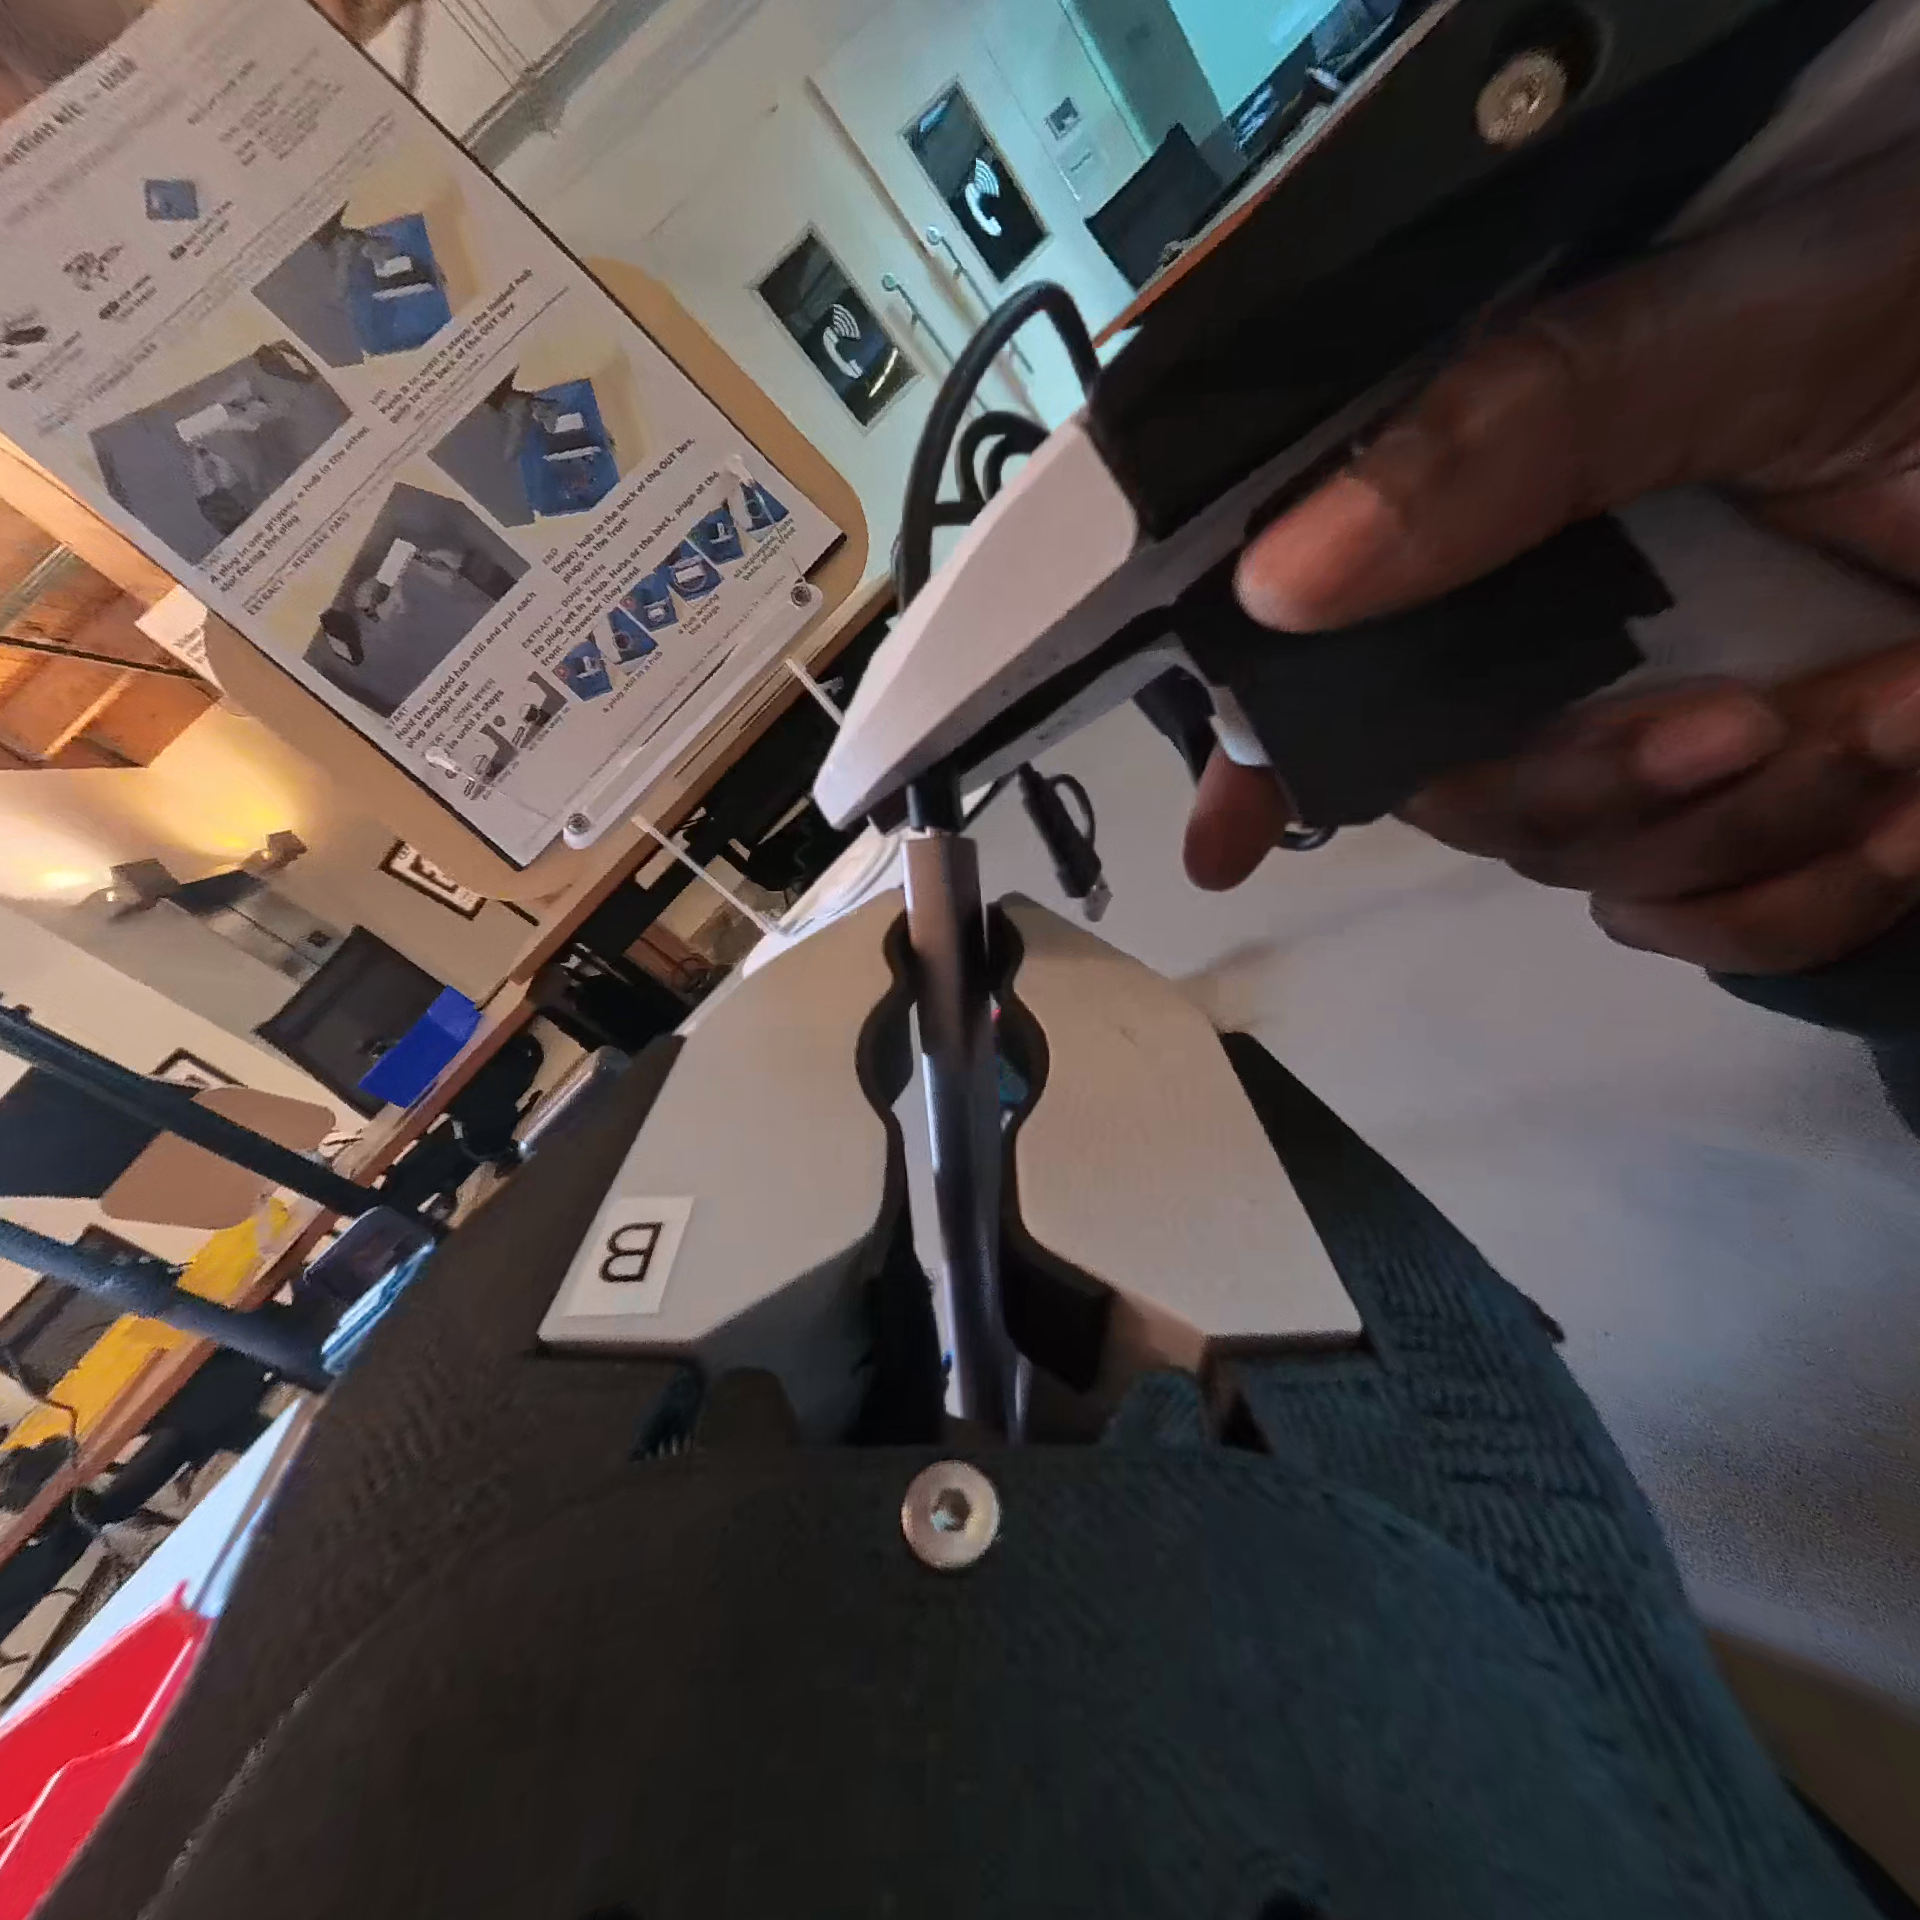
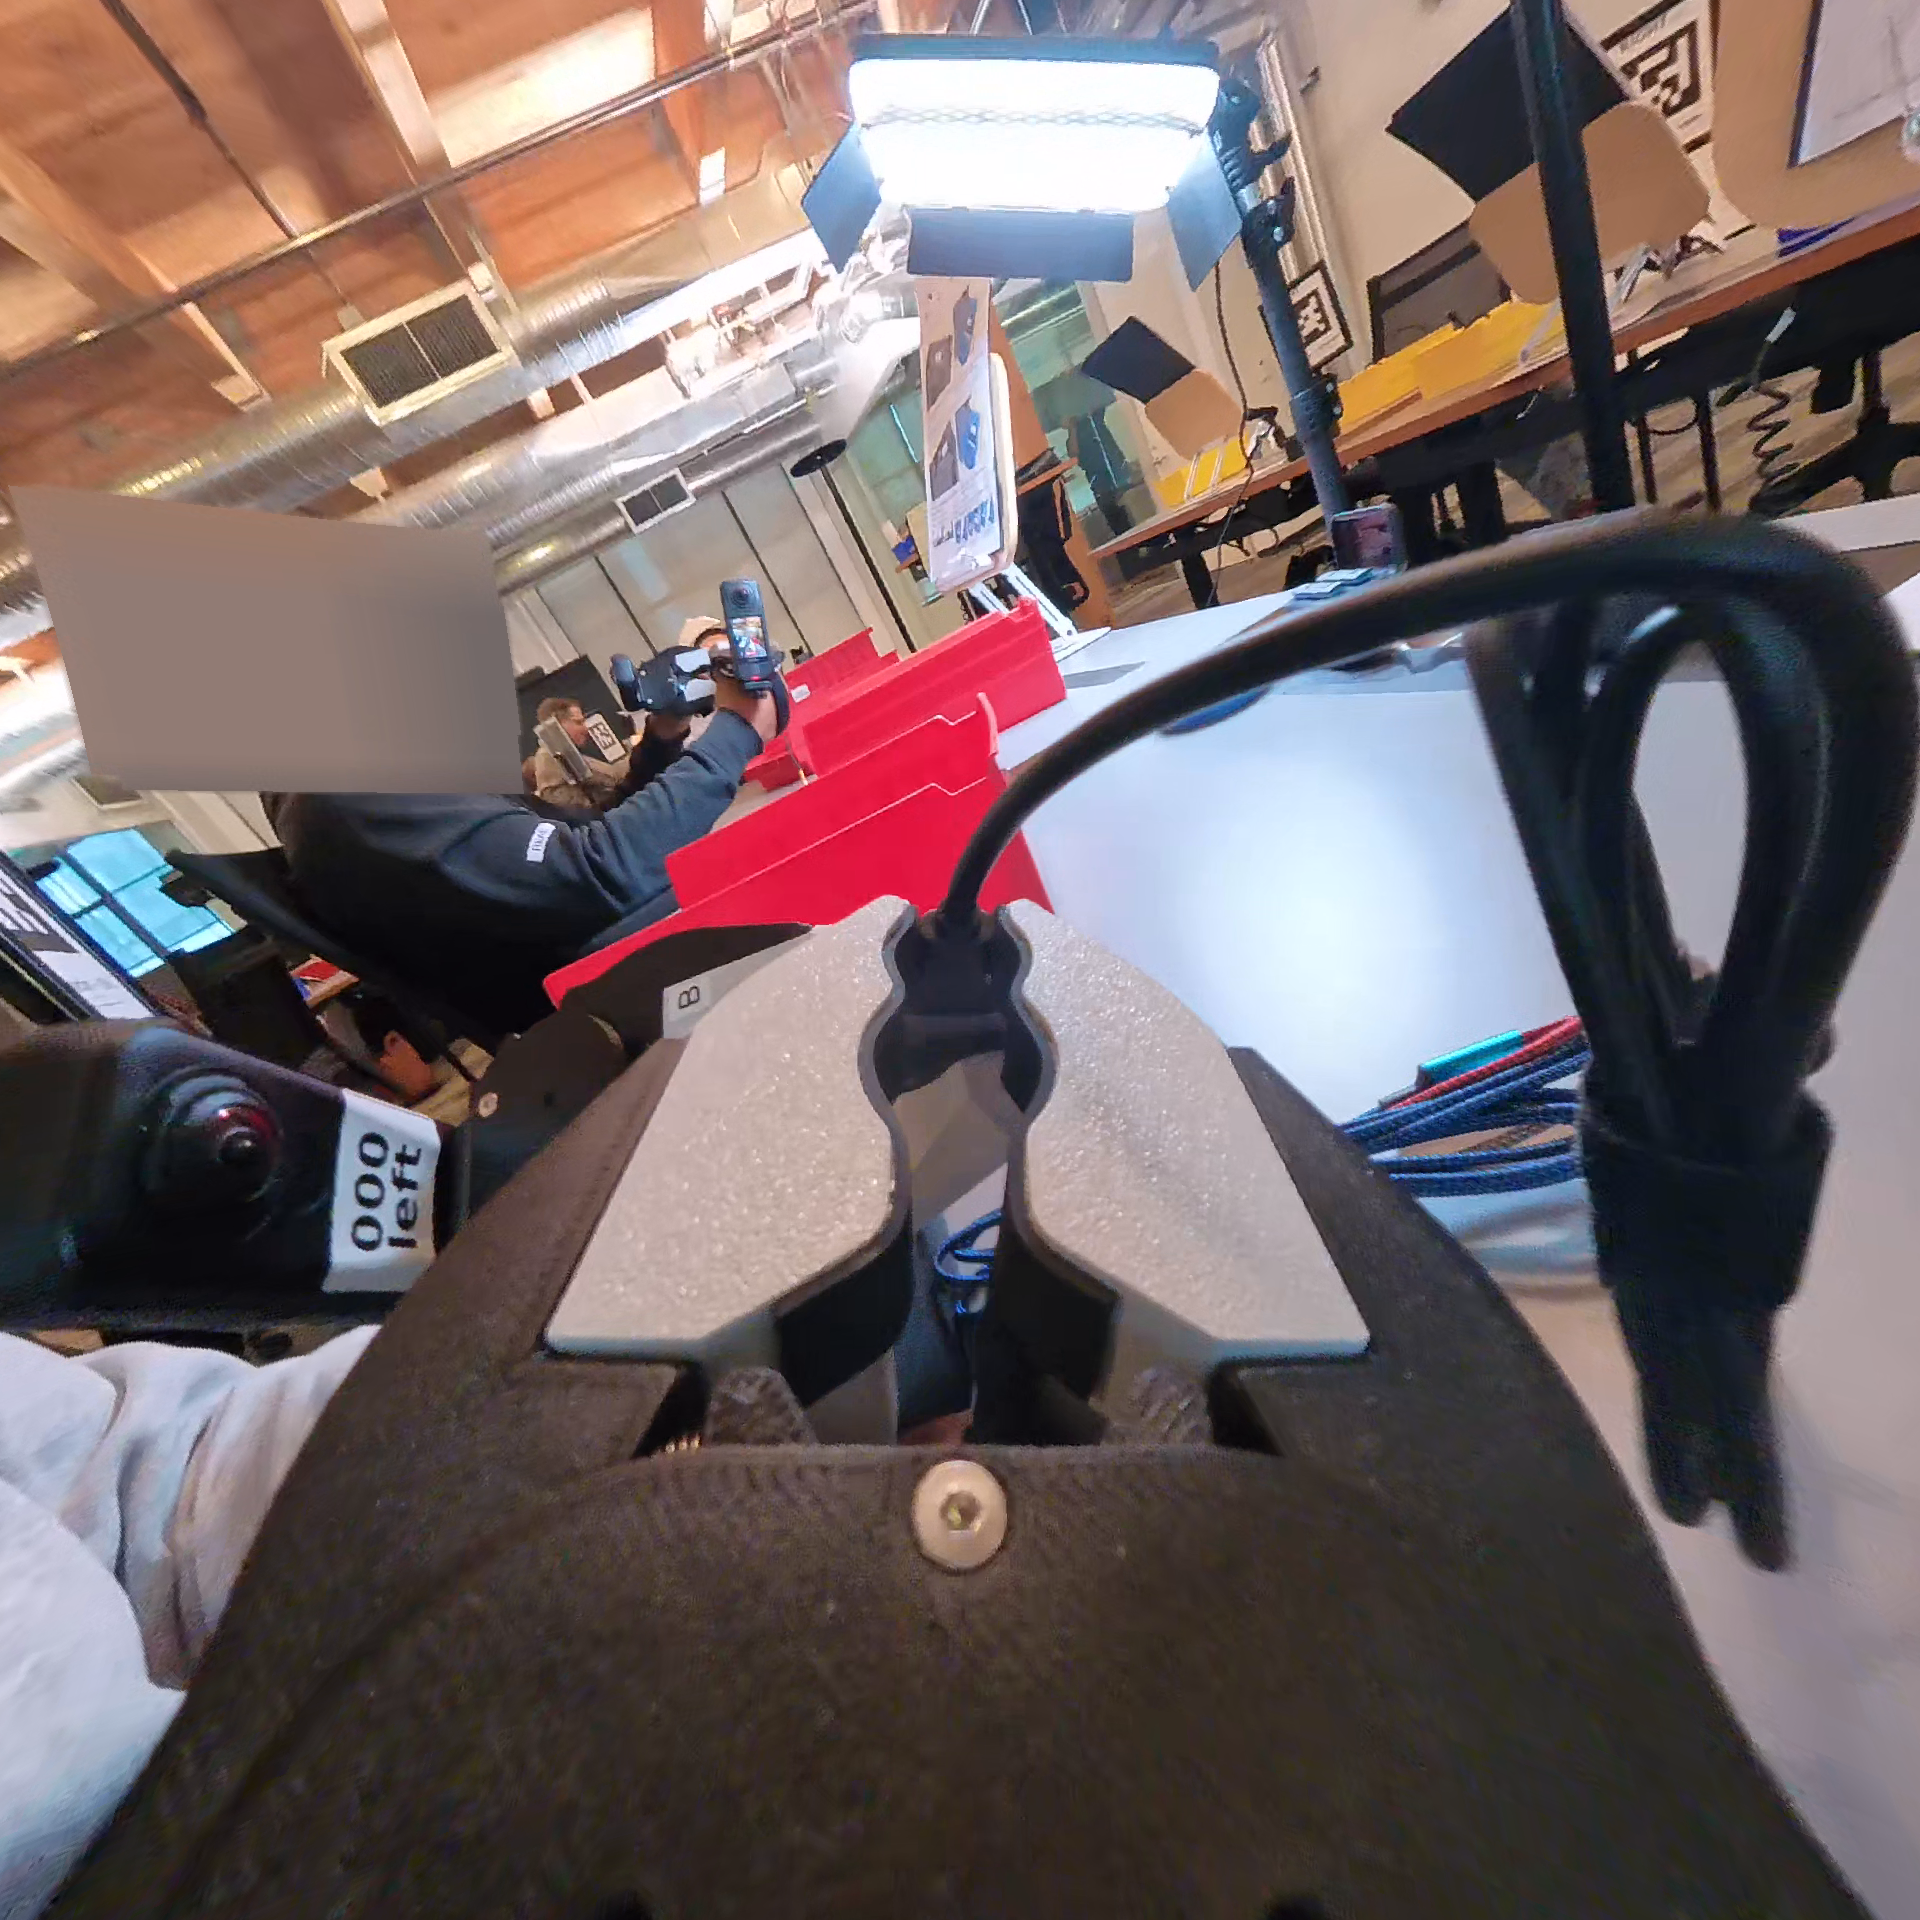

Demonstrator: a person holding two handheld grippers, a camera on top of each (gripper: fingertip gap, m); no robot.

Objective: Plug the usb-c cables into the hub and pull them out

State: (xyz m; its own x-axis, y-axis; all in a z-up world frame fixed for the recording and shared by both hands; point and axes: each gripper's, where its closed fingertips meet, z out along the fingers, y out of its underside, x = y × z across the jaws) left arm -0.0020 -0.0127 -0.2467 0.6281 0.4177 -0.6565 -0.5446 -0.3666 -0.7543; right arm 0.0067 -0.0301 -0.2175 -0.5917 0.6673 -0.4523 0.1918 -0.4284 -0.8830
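Note:
In the left wrist view my left gripper (image 1: 951, 935) is shut on a slim grey hub (image 1: 940, 997), held edge-on and pointing away from the camera. My right gripper (image 1: 894, 800) comes in from the upper right, held by a hand (image 1: 1558, 623). It is shut on a black USB-C plug (image 1: 928, 805) that meets the hub's far end; how deep the plug sits is hidden. In the right wrist view my right gripper (image 2: 951, 925) is shut on the black plug (image 2: 951, 987). Its cable (image 2: 1247, 644) arcs right to a strapped black coil (image 2: 1704, 1039).
A white table (image 1: 1455, 1143) lies below. An instruction board (image 1: 416, 416) stands at its far side. Red bins (image 2: 894, 800) line the left side. Blue braided cables (image 2: 1475, 1132) lie to the right. Another black cable with plugs (image 1: 1070, 842) hangs behind the hub. Another person (image 2: 468, 852) sits at the left. Less than 4 cm separates the two grippers' tips.

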